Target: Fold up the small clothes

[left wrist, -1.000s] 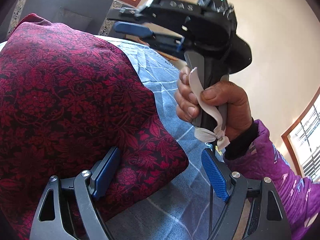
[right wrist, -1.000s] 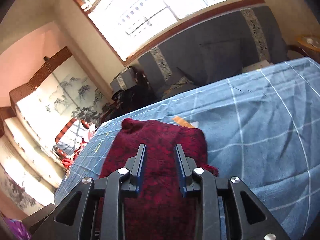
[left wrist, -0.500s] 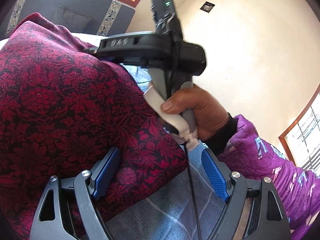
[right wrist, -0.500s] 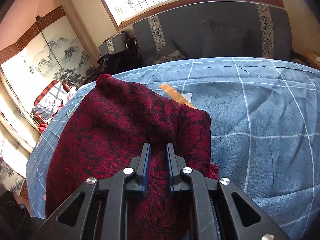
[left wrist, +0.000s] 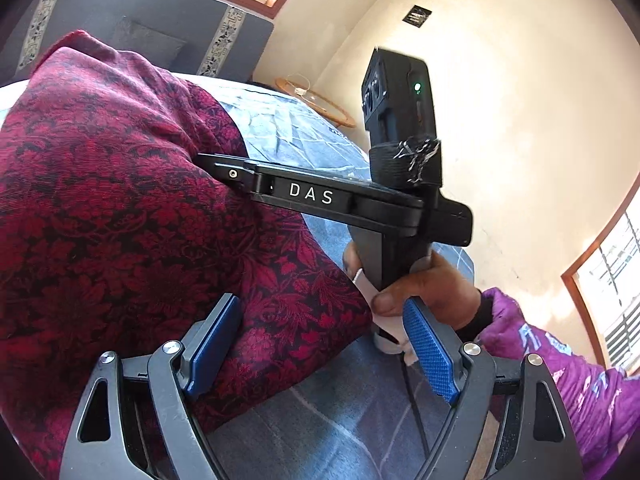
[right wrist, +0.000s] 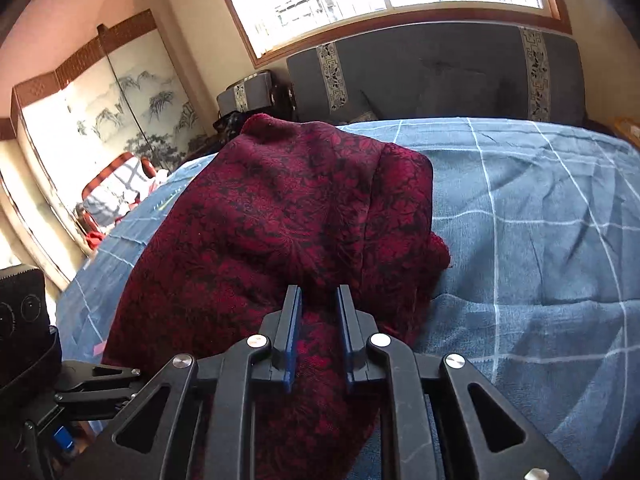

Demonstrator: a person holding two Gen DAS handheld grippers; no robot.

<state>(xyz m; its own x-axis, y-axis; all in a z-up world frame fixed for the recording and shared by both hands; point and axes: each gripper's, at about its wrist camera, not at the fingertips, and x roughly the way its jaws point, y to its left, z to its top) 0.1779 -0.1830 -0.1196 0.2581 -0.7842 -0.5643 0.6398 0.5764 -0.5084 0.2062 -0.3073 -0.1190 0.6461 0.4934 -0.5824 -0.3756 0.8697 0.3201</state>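
A dark red patterned cloth (left wrist: 120, 220) (right wrist: 280, 208) lies bunched on a blue checked bedcover (right wrist: 540, 220). My left gripper (left wrist: 320, 344) stands open over the cloth's near corner; its left pad (left wrist: 212, 344) is against the fabric and its right pad (left wrist: 428, 352) is clear of it. My right gripper (right wrist: 316, 296) pinches a fold of the cloth, with creases running out from its tips, and its jaws are opening slightly. In the left wrist view its black body (left wrist: 340, 200) reaches into the cloth from the right, held by a hand (left wrist: 432, 288).
A grey sofa back (right wrist: 440, 72) stands behind the bed under a window. A painted folding screen (right wrist: 100, 120) is at the left. A round wooden table (left wrist: 320, 104) sits past the bed's far corner. A purple sleeve (left wrist: 560, 368) is at the right.
The right gripper has come down onto the cloth and narrowed its jaws around a fold. The cloth has bunched up higher in front of it. The left gripper has stayed put and open.
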